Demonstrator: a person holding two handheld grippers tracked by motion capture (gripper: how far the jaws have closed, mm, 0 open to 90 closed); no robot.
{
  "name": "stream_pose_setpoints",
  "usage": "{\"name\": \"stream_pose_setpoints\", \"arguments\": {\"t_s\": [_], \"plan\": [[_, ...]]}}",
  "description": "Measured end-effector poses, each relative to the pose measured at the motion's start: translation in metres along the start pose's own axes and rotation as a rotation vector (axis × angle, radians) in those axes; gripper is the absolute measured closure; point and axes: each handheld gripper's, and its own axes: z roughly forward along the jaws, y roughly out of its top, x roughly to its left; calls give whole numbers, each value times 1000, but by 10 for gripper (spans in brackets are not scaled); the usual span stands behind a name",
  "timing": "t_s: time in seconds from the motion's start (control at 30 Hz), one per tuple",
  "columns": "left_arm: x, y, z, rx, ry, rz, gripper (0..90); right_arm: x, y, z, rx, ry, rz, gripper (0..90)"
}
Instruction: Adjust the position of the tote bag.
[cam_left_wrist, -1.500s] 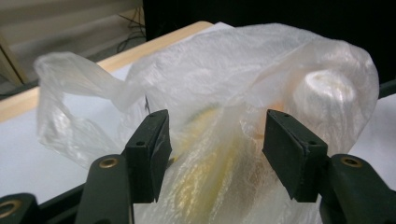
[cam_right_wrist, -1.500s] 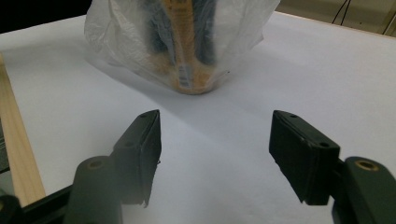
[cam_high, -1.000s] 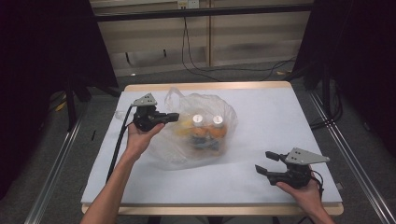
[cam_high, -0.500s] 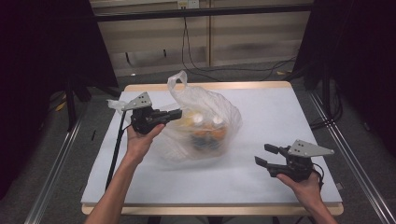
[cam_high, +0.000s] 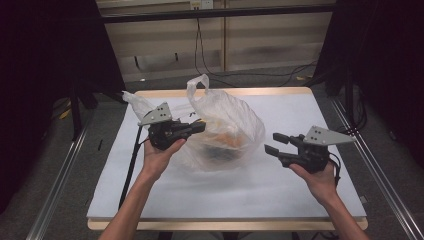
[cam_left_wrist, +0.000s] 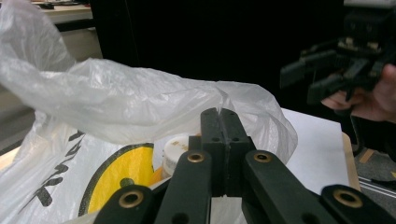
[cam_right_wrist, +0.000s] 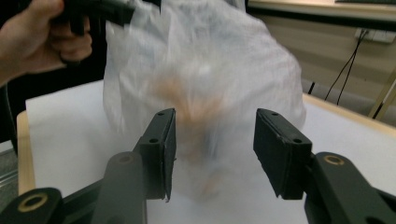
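A translucent white plastic bag (cam_high: 227, 120) stands on the white table top (cam_high: 300, 195), its handles sticking up. Through the film I see orange items and a white-lidded container (cam_left_wrist: 180, 150); a yellow and black print (cam_left_wrist: 116, 182) marks the bag's side. My left gripper (cam_high: 199, 126) is at the bag's left flank, jaws shut on a fold of its film (cam_left_wrist: 219, 113), holding that side up. My right gripper (cam_high: 273, 143) hovers open just right of the bag, pointing at it, nothing between its fingers (cam_right_wrist: 161, 140). The bag (cam_right_wrist: 210, 65) looks blurred in the right gripper view.
A wooden rim (cam_high: 240, 92) edges the table. Dark curtains hang on both sides, and cables (cam_high: 205, 60) run down the back wall to the floor. Metal rails (cam_high: 57, 190) flank the table. A black cable (cam_high: 131, 165) trails from the left gripper.
The left gripper has lifted and pulled the bag's side up, so the bag stands taller with handles raised. The right gripper has risen slightly and come nearer the bag.
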Motion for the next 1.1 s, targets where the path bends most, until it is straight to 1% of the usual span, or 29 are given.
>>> {"name": "stream_pose_setpoints", "arguments": {"t_s": [0.03, 0.07, 0.1, 0.13, 0.17, 0.2, 0.23, 0.3, 0.33, 0.37, 0.4, 0.43, 0.47, 0.5, 0.53, 0.6, 0.63, 0.77, 0.8, 0.83, 0.9, 0.97, 1.0, 1.1], "plan": [[-1, 0, 1, 3, -4, 6, 900, -1, 6, 2, -12, 0, 2, 495], [-2, 1, 3, -1, -7, -1, 900, -2, 12, 4, -20, 4, 5, 495], [-4, 1, 4, 4, -10, 6, 900, -3, 18, 6, -22, 10, 6, 496], [-6, 1, 6, 1, -17, 2, 900, -3, 23, 9, -24, 17, 0, 499], [-7, 1, 8, 6, -33, 9, 900, -3, 27, 12, -25, 25, -7, 506], [-10, 1, 10, 12, -29, 19, 900, -1, 31, 14, -24, 28, -12, 508], [-13, 1, 12, 6, -38, 14, 900, 0, 34, 16, -33, 32, -20, 523], [-18, 2, 15, 18, -49, 31, 900, 1, 37, 19, -45, 41, -28, 536], [-22, 3, 18, 24, -57, 42, 900, 1, 38, 20, -36, 39, -29, 536], [-23, 3, 19, 23, -73, 43, 900, 1, 38, 21, -28, 28, -33, 535], [-25, 3, 21, 29, -81, 53, 900, 0, 38, 22, -28, 25, -31, 527], [-28, 3, 23, 39, -83, 61, 900, -1, 38, 22, -27, 19, -28, 508], [-30, 4, 25, 38, -79, 61, 900, -2, 38, 23, -24, 6, -29, 504], [-31, 4, 26, 36, -90, 64, 900, -3, 39, 24, -22, 11, -26, 499], [-33, 5, 28, 44, -90, 71, 900, -3, 40, 26, -20, 16, -24, 485], [-36, 4, 30, 53, -109, 76, 900, -4, 42, 30, -20, 15, -28, 476], [-39, 4, 32, 55, -111, 80, 900, -5, 43, 33, -18, 16, -26, 476], [-45, 2, 36, 80, -134, 108, 900, -9, 48, 44, -19, 17, -28, 436], [-46, 2, 36, 89, -129, 108, 900, -10, 49, 47, -20, 20, -27, 426], [-46, 1, 37, 88, -142, 107, 900, -10, 51, 50, -19, 26, -28, 415], [-48, -1, 40, 105, -149, 112, 900, -10, 55, 57, -8, 32, -37, 387], [-48, -4, 43, 115, -144, 107, 900, -9, 57, 63, 0, 44, -40, 368], [-48, -6, 45, 126, -146, 111, 900, -8, 59, 66, 6, 44, -45, 363], [-48, -8, 47, 139, -149, 103, 900, -3, 68, 74, 5, 49, -60, 365]]}}
